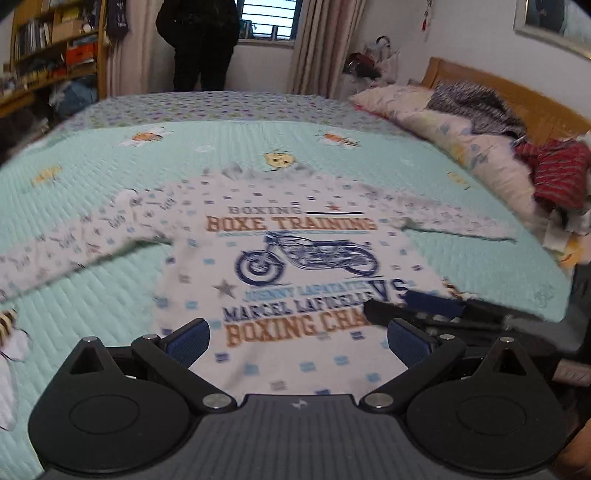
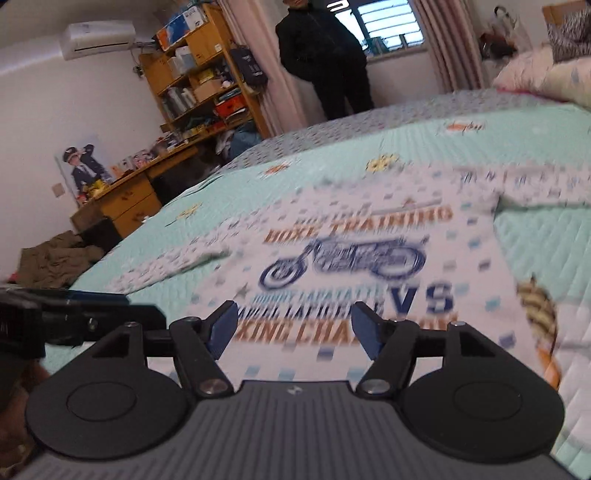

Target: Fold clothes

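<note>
Left tool point(image 1: 299, 341): held released, blue-padded fingers point(image 1: 188, 341) spread wide, nothing between them; seen over the lower hem area of the shirt point(image 1: 295, 258). Whether the pads touch the cloth cannot be told.

Right tool point(image 2: 295, 332): likewise released, fingers apart, nothing grasped; positioned over the same lower part of the shirt. It is also seen in the left wrist view, entering from the right edge just beside the left tool.

Shirt: white, long-sleeved, printed with small blue and grey squares, a blue motorcycle and orange and blue lettering ("BOXE TRAINING", "VS", "BOXING CHA…"). It is laid flat, front up, on the bed point(image 1: 480, 266), hem toward the tools, both sleeves spread outward to either side. Some motion blur is present in both views.

Bed: covered by a pale green quilted spread with bee and flower motifs; a dotted band runs along the far edge. A wooden headboard point(image 1: 517, 96) is seen at the right.

Pillow point(image 1: 436, 122): pale, patterned, lying along the headboard side, with a grey-striped garment point(image 1: 476, 103) on it.

Red striped garment point(image 1: 561, 173): heaped at the right edge of the bed.

Person point(image 1: 201, 40): dark clothing, standing beyond the far edge of the bed, before the window point(image 1: 267, 18).

Bookshelf point(image 2: 199, 70): wooden, filled with boxes and books; a wooden desk point(image 2: 129, 192) stands beside it.
</note>
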### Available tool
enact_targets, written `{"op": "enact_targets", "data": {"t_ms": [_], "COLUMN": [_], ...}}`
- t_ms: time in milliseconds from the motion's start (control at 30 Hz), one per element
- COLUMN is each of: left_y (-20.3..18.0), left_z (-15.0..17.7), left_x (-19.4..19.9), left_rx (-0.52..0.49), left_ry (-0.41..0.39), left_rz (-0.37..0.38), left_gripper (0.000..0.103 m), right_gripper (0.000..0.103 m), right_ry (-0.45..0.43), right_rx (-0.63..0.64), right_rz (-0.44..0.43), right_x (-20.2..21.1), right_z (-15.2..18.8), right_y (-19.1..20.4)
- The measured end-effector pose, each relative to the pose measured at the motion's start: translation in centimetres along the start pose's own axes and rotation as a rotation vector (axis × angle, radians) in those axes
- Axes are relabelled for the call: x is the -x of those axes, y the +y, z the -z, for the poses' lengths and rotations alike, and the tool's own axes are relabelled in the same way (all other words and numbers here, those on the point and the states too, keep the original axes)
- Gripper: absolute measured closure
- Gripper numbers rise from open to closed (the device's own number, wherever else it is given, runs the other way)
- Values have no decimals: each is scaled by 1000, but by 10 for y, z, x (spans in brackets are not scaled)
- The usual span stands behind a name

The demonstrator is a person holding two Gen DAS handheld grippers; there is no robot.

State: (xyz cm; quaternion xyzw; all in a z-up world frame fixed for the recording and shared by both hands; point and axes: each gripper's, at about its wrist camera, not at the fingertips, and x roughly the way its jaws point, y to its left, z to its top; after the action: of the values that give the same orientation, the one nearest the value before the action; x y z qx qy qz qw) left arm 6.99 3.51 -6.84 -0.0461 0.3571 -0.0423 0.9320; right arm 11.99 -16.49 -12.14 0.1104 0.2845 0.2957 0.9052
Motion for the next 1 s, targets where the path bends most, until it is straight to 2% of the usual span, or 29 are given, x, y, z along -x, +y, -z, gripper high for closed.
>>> {"op": "enact_targets", "data": {"t_ms": [100, 233, 433, 533, 600, 700, 867, 933, 1000], "left_y": [0, -5, -27, -39, -41, -35, -9, -6, -4], "left_z": [-11, -11, 15, 23, 27, 30, 39, 41, 44], "left_x": [5, 33, 48, 49, 43, 29, 4, 1, -3], "left_rx": [-15, 7, 13, -5, 0, 39, 136, 141, 144], "left_ry": [12, -49, -29, -35, 7, 91, 151, 159, 167], "left_rz": [-45, -74, -114, -114, -95, -71, -91, -101, -112], "left_gripper": [1, 1, 1, 1, 1, 1, 1, 1, 1], "right_gripper": [34, 34, 32, 32, 30, 29, 29, 29, 29], "right_ry": [16, -62, -106, -105, -72, 25, 69, 97, 130], "right_rx": [-17, -12, -68, -113, -113, -161, -214, -267, -328], "right_rz": [36, 37, 104, 99, 103, 63, 0, -43, -45], "right_x": [-6, 9, 43, 50, 48, 35, 25, 20, 14], "right_z": [-21, -44, -25, -11, -2, 4, 7, 12, 21], "right_y": [2, 12, 8, 0, -3, -12, -20, -29, -40]}}
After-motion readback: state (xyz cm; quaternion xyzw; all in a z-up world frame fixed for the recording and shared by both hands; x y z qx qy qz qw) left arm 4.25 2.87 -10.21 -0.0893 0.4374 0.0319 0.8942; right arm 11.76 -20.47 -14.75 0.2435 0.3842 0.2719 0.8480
